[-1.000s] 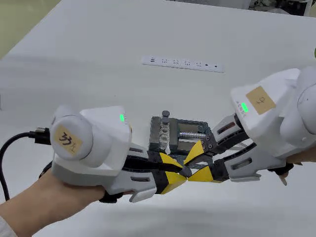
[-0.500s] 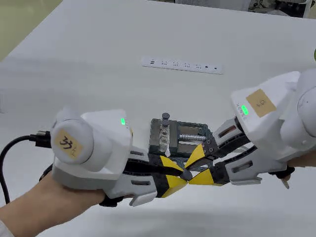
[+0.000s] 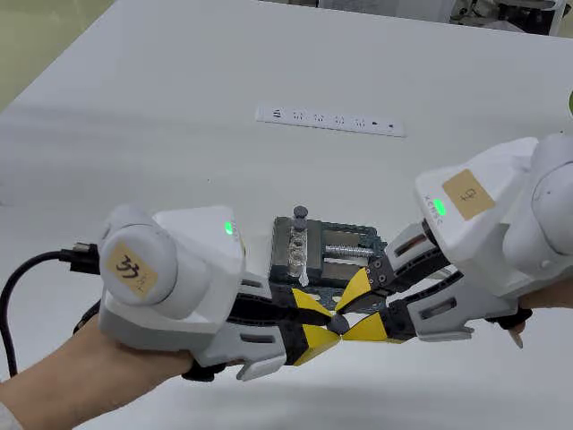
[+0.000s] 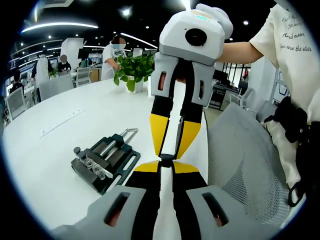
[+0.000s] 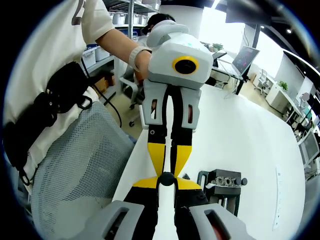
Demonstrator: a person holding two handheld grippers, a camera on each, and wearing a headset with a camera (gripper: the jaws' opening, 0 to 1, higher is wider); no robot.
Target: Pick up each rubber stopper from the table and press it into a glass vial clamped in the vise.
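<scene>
Two grippers — left gripper [image 4: 166, 165], right gripper [image 5: 166, 183] — both clamped on one stopper [image 3: 337, 323]; one vise [image 3: 346, 261].

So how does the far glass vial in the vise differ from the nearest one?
The far clear glass vial carries a dark rubber stopper in its mouth; the nearest vial is open. With its stopper, the far vial rises above the row; the nearest vial sits level with its neighbours. Both stand upright in the dark metal vise.

Head view steeply down; gripper views low, close, facing each other; vise [image 3: 333, 263] shared.
</scene>
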